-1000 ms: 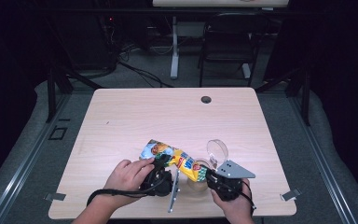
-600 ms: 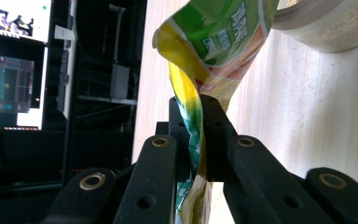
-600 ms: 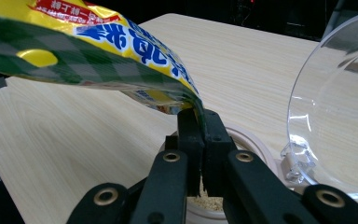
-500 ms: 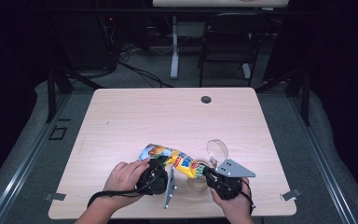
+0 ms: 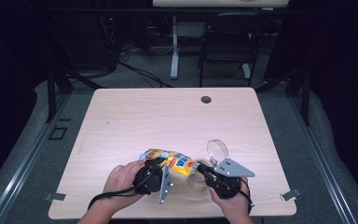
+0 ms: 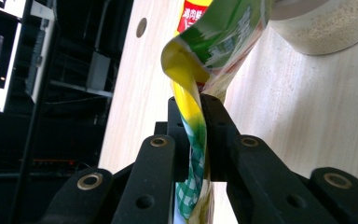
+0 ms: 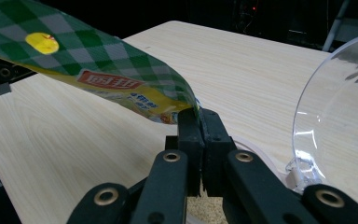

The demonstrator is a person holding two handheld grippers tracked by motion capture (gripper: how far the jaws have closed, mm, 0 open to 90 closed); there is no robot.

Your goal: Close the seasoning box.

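A yellow, green and blue snack bag (image 5: 175, 161) hangs stretched between my two grippers near the table's front edge. My left gripper (image 5: 156, 171) is shut on one end; the twisted bag (image 6: 214, 46) runs between its jaws (image 6: 196, 122), which have just been opening slightly. My right gripper (image 5: 204, 171) is shut on the other corner, with its fingertips (image 7: 199, 120) pinching the checked bag (image 7: 98, 70). Beneath them stands a clear jar (image 6: 321, 28) of beige powder, and its hinged lid (image 7: 340, 107) stands open.
The clear lid (image 5: 216, 150) stands just behind my right gripper. A round cable hole (image 5: 206, 99) lies near the far edge of the wooden table (image 5: 144, 121). Chair and desk legs stand on the dark floor beyond.
My left hand has shifted very slightly with its end of the bag. The right hand and the jar have not moved.
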